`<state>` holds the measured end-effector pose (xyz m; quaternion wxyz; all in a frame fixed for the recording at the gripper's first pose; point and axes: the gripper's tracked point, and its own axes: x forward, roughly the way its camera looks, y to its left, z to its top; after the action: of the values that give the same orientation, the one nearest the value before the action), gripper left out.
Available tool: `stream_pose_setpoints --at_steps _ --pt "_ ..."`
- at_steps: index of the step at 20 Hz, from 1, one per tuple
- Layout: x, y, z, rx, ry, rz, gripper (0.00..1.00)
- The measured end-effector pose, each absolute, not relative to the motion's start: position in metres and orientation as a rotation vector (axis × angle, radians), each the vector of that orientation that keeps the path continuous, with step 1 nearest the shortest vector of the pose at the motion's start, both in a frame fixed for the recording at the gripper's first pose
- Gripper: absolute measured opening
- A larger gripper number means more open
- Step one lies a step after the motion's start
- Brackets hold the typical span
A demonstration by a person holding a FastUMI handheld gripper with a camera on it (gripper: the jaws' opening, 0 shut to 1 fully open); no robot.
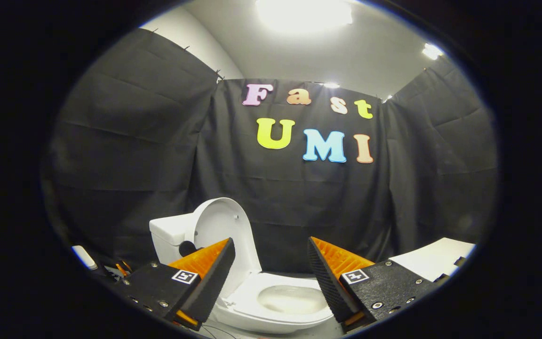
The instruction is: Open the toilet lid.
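Observation:
A white toilet (271, 301) stands just ahead of my fingers, its seat and bowl showing in the gap between them. Its lid (221, 226) is raised upright and leans back against the white tank (170, 235). My gripper (271, 270) hovers above the front of the bowl, open wide, with nothing held. The left finger (210, 278) overlaps the lower part of the lid in the view; whether it touches the lid I cannot tell. The right finger (330, 278) is over the bowl's right side.
Black cloth walls close the booth behind and on both sides of the toilet. A white flat surface (433, 259) lies to the right beyond the right finger. Small objects, one of them white (84, 257), lie low beyond the left finger.

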<state>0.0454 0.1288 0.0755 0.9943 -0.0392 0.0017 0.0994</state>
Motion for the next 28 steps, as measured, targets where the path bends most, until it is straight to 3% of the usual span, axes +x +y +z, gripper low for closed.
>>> stream_pose_setpoints --at_steps 17,28 --pt "0.010 0.049 0.035 -0.119 0.046 0.035 0.95" --pt "0.002 0.034 0.029 -0.073 0.047 0.012 0.95"
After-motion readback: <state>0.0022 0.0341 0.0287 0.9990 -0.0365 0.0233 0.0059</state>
